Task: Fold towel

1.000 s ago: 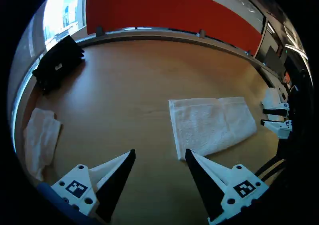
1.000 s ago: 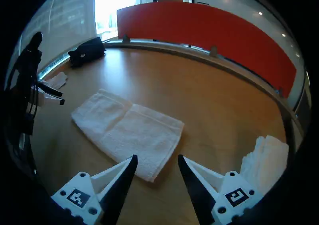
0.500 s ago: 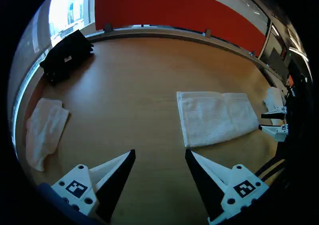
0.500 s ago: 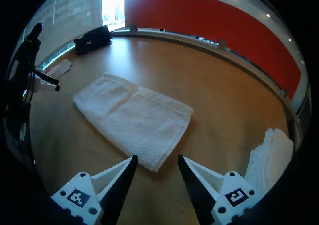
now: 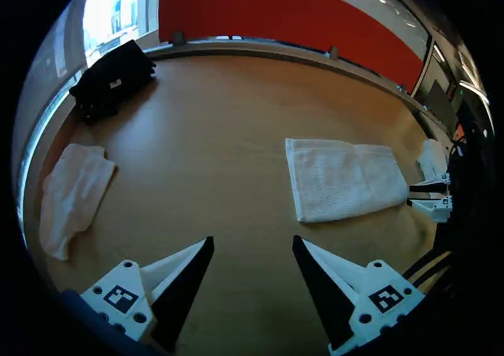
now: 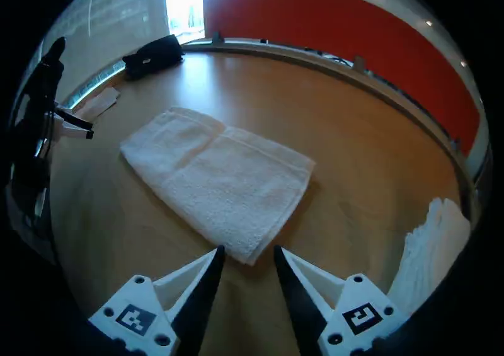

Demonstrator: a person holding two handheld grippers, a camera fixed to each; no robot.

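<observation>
The towel (image 6: 217, 179) lies flat near the middle of the wooden counter (image 6: 353, 142). It is already doubled, with a seam line running across it. In the right gripper view its near corner points to 6 o'clock, right at the mouth of the right tool (image 6: 247, 255). That tool's fingers stand a narrow gap apart and press on nothing.

In the left gripper view the towel (image 5: 343, 178) sits at about 2 o'clock from the left tool (image 5: 252, 242). This tool is spread wide over bare counter, well apart from the cloth.

For a clean fold, the right tool should probably pinch all layers at that near corner, low to the counter. The left tool would need to reach the matching corner of the same short edge first. Lifting both corners together and laying edge on edge should keep the layers from sliding.

Farther out are a stack of white cloths (image 6: 435, 255) at 4 o'clock, a loose white cloth (image 5: 72, 195) at 9 o'clock and a black bag (image 5: 113, 79) at 10 o'clock.
</observation>
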